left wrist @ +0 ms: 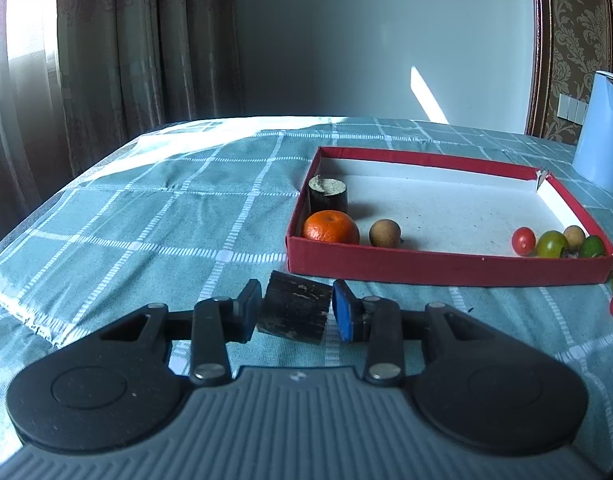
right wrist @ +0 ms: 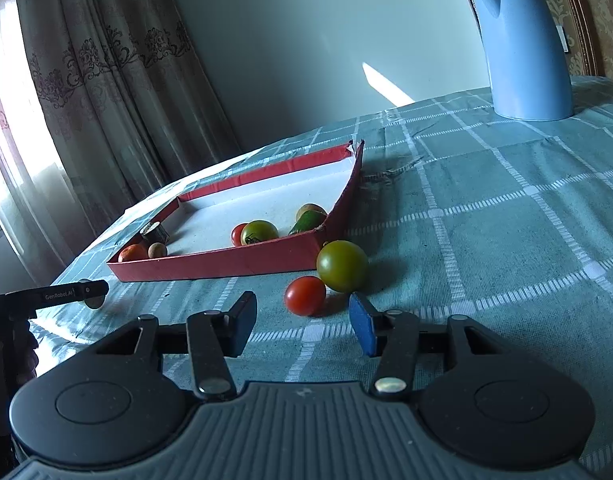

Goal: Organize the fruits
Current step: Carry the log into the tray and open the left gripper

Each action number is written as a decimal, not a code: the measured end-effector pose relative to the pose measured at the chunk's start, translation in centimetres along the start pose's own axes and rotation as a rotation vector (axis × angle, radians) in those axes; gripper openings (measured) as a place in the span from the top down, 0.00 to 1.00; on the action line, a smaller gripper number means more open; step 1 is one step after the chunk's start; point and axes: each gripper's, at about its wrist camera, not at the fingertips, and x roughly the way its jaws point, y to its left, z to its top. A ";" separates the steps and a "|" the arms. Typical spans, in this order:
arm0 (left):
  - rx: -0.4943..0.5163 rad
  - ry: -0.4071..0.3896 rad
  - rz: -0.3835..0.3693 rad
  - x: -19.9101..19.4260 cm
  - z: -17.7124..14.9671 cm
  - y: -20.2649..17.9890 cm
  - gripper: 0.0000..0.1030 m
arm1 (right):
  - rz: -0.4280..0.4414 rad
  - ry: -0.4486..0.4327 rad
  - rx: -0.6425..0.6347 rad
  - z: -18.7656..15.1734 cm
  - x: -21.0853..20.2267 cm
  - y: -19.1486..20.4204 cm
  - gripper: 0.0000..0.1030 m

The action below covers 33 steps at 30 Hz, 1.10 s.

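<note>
My left gripper (left wrist: 294,310) is shut on a dark sugarcane piece (left wrist: 293,307), held just in front of the red tray (left wrist: 446,267). Inside the tray lie another sugarcane piece (left wrist: 328,193), an orange (left wrist: 331,227), a brown longan (left wrist: 384,233), and at the right corner a red tomato (left wrist: 523,241), a green tomato (left wrist: 552,244) and more small fruit. My right gripper (right wrist: 302,322) is open and empty. A red tomato (right wrist: 305,295) and a green tomato (right wrist: 342,266) lie on the cloth just beyond its fingertips, outside the tray (right wrist: 226,262).
A blue kettle (right wrist: 524,44) stands at the back right of the table, also in the left wrist view (left wrist: 602,136). The table has a teal checked cloth (left wrist: 146,216). Curtains hang behind on the left. The left gripper's finger (right wrist: 58,293) shows at the right wrist view's left edge.
</note>
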 end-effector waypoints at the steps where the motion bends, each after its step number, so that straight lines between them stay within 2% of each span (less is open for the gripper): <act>1: 0.005 -0.001 0.002 -0.2 0.0 -0.3 0.66 | 0.001 -0.001 0.000 0.0 0.0 0.0 0.51; 16: 0.041 -0.068 -0.018 -2.1 2.3 -4.9 0.66 | 0.016 -0.014 0.008 0.0 -0.2 -0.1 0.51; 27: 0.052 -0.068 0.005 0.4 4.7 -6.5 0.66 | 0.041 -0.026 0.015 -0.1 -0.5 -0.2 0.51; 33: 0.031 -0.074 0.023 2.3 6.5 -5.9 0.66 | 0.058 -0.030 0.022 -0.1 -0.6 -0.3 0.51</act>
